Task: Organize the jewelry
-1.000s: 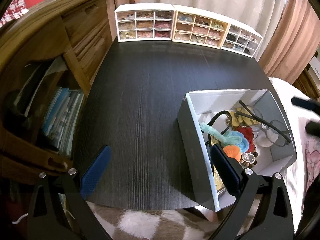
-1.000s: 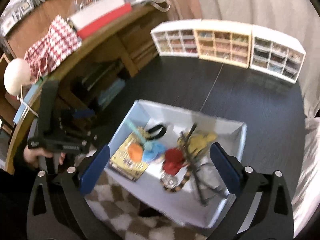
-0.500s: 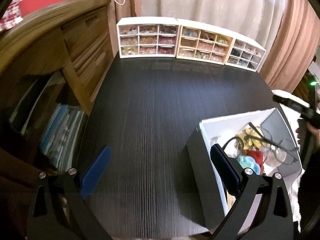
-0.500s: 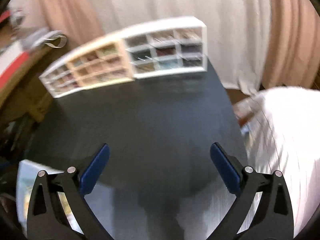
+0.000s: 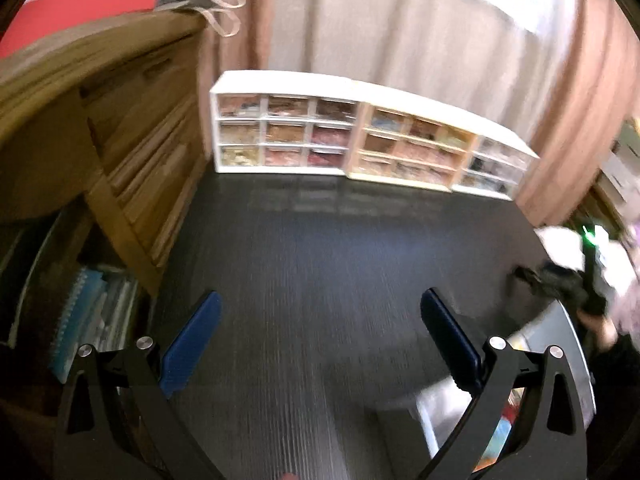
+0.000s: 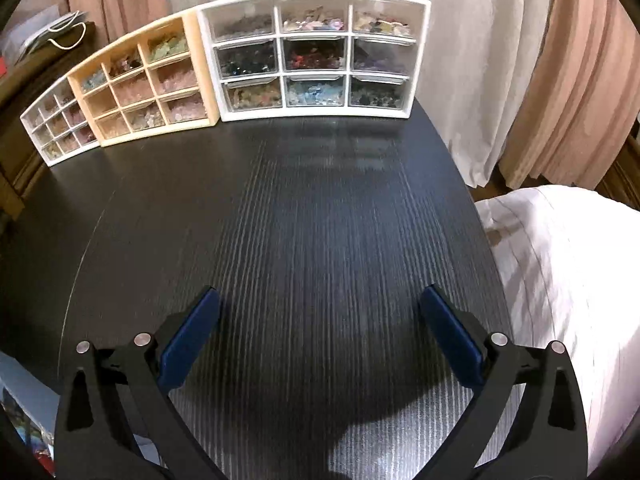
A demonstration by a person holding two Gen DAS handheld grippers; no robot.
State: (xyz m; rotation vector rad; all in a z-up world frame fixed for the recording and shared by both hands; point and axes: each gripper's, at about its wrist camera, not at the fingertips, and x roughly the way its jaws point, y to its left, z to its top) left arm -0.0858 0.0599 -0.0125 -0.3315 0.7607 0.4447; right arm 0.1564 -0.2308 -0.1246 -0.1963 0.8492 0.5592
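Observation:
Three small drawer cabinets stand in a row at the far edge of the black table (image 6: 312,240): a white one (image 6: 314,58) nearest my right gripper, a beige one (image 6: 146,80) in the middle, another white one (image 6: 60,124) at the left. Their clear drawers hold beads and jewelry bits. My right gripper (image 6: 318,332) hangs open over bare table, holding nothing. My left gripper (image 5: 318,338) is open too, over the table. In the left wrist view the cabinets (image 5: 360,144) are blurred, and the white box of jewelry (image 5: 560,360) shows at the lower right, partly behind a finger.
A wooden desk with drawers (image 5: 120,120) and shelved books (image 5: 84,320) borders the table's left side. Curtains (image 6: 500,60) hang behind the cabinets. A white bed cover (image 6: 568,280) lies right of the table. The other gripper and a hand (image 5: 580,284) show at the left view's right edge.
My right gripper has swung away from the jewelry box to face the drawer cabinets. My left gripper has tilted up and forward, so the box has slid to the lower right of its view.

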